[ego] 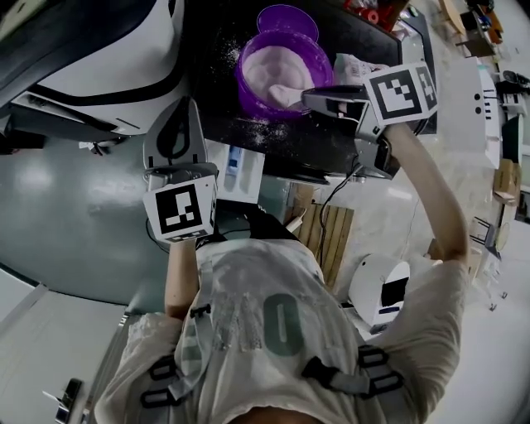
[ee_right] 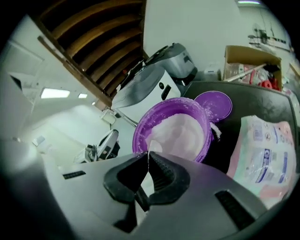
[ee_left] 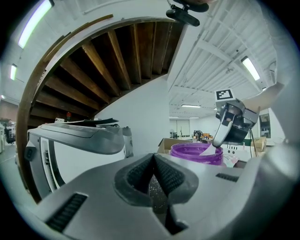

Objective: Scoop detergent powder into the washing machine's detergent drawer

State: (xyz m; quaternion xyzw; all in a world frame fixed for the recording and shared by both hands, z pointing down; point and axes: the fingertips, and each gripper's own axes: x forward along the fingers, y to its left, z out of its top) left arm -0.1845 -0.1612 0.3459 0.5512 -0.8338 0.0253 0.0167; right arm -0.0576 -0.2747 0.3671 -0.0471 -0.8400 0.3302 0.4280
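Observation:
A purple bowl [ego: 281, 74] full of white detergent powder [ee_right: 180, 131] stands on the dark top of the machine [ego: 331, 145]. My right gripper [ego: 313, 98] is at the bowl's near right rim, shut on the thin handle of a white scoop [ego: 286, 93] whose blade lies in the powder. The handle [ee_right: 148, 157] shows pinched between the pads. My left gripper [ego: 178, 112] hangs lower left, beside the open white detergent drawer [ego: 236, 170]. It is shut with nothing in it [ee_left: 153, 159]. From there I see the bowl [ee_left: 194, 152] and the scoop [ee_left: 218, 138].
The bowl's purple lid [ego: 287, 18] lies just behind it. A detergent bag [ee_right: 262, 150] lies to the bowl's right. A white appliance [ee_right: 154, 79] and a cardboard box [ee_right: 248, 61] stand behind. A wooden pallet [ego: 327, 236] and a round white device [ego: 377, 286] sit on the floor.

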